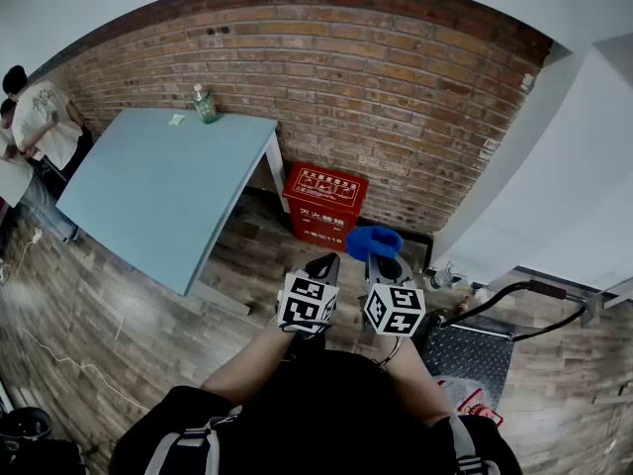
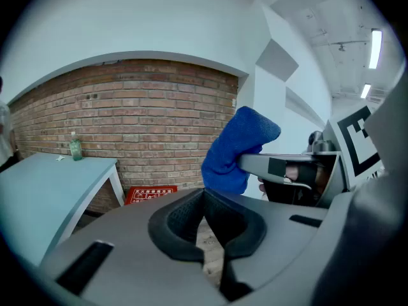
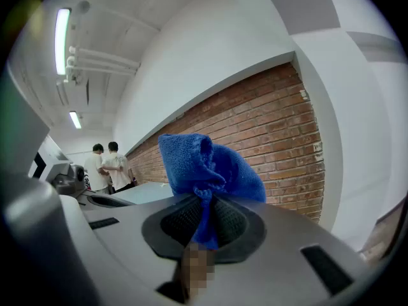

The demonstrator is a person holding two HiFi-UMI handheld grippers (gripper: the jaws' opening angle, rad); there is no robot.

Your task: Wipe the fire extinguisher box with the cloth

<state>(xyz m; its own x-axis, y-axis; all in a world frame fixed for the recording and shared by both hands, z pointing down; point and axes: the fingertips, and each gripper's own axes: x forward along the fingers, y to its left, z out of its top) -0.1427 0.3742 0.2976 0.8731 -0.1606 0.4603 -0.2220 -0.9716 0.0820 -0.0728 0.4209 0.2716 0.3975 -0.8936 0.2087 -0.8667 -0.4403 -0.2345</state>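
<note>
The right gripper [image 3: 205, 229] clamps its fingers on a bunched blue cloth [image 3: 207, 164]. The left gripper [image 2: 213, 231] has its fingers together, empty. The red metal fire extinguisher box [image 1: 324, 204] sits on the wooden floor [image 1: 148, 315] just ahead, slightly left of the cloth, so the right gripper looks nearer.

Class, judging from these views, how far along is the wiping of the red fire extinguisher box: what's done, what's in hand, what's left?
Done: the blue cloth is pinched in the right gripper. In hand: both grippers are held short of the fire extinguisher box by the brick wall; the left gripper is shut, empty. Left: all the wiping; the cloth is not touching the box.
</note>
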